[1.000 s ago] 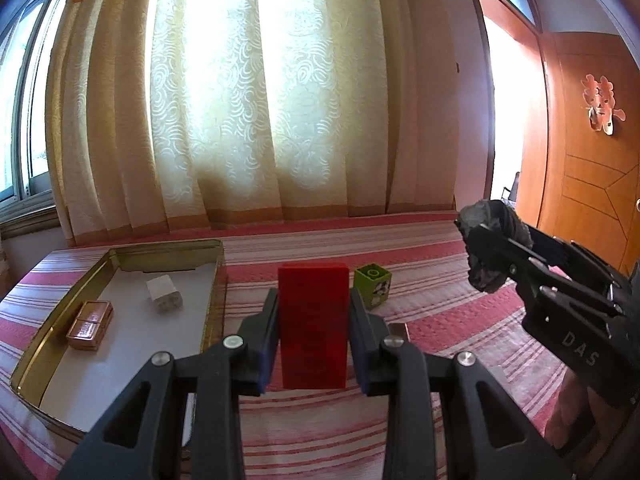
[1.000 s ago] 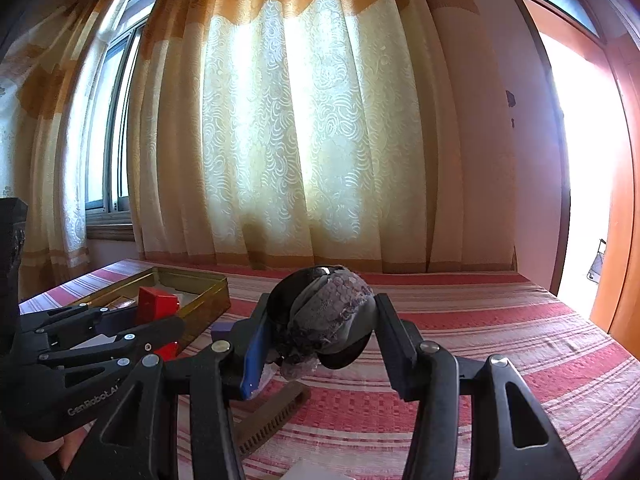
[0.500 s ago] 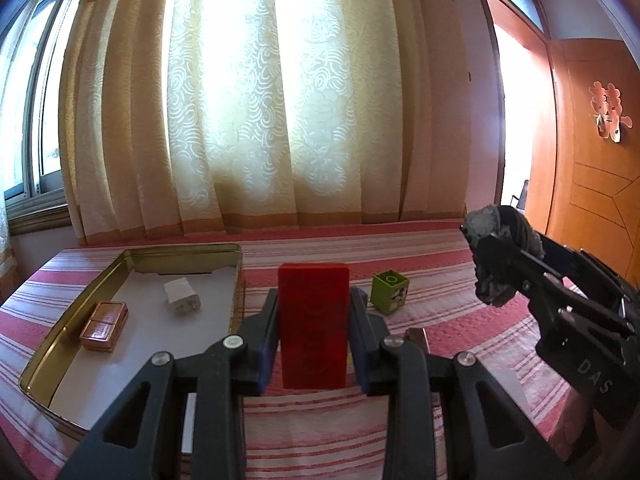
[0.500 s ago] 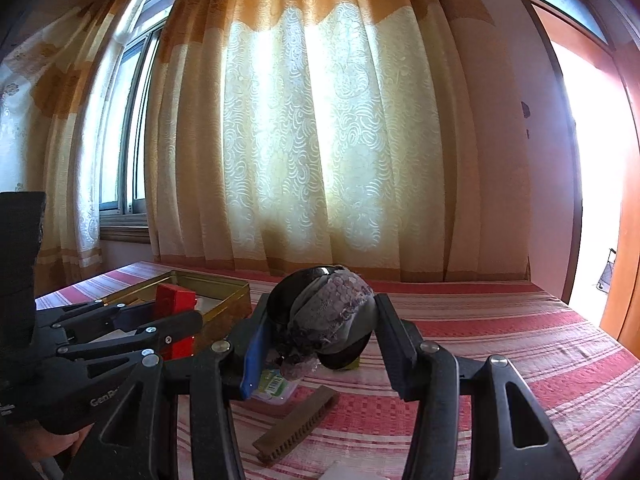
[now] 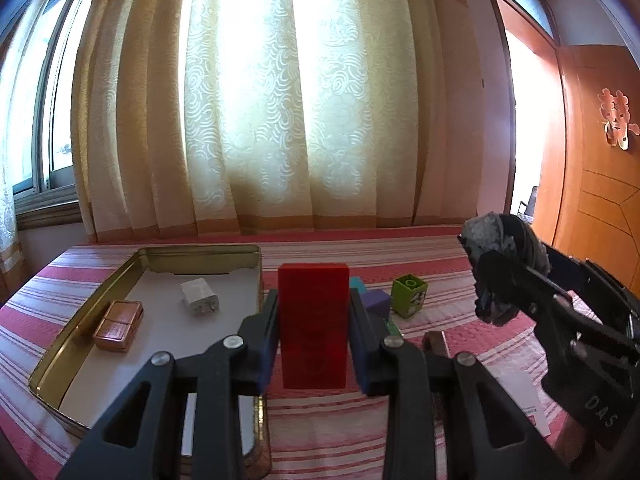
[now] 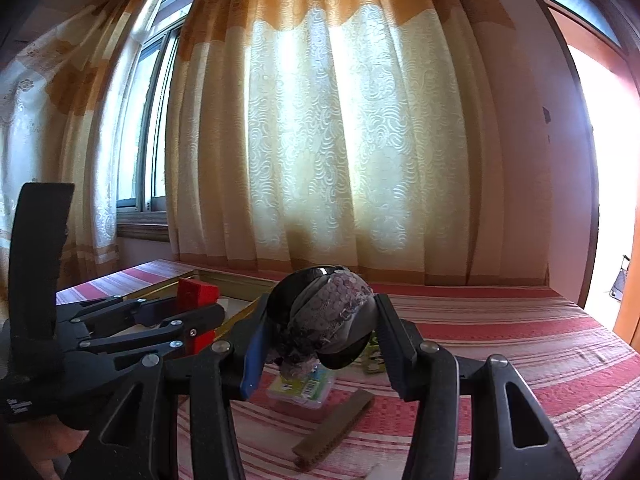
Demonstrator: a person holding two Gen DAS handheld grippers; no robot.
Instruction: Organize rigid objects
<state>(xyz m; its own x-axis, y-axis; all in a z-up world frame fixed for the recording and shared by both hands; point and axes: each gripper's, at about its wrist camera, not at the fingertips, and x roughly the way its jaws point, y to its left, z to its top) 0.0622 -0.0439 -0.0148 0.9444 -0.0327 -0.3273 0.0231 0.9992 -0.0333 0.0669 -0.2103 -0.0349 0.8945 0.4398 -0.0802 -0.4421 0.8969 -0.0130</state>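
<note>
Above the striped tabletop, just right of the gold tray, the left gripper has its fingers clamped on an upright red block. The right gripper pinches a dark rounded object. Both loads ride close together, so a hurried swing toward the tray could knock them together or clip the rim.

Glossy gold metal tin, matt red plastic block, woven striped cloth

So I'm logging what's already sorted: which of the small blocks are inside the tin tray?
Two: the copper-coloured block and the white charger plug lie inside the tin tray. The green block and purple block sit outside on the striped cloth.
</note>
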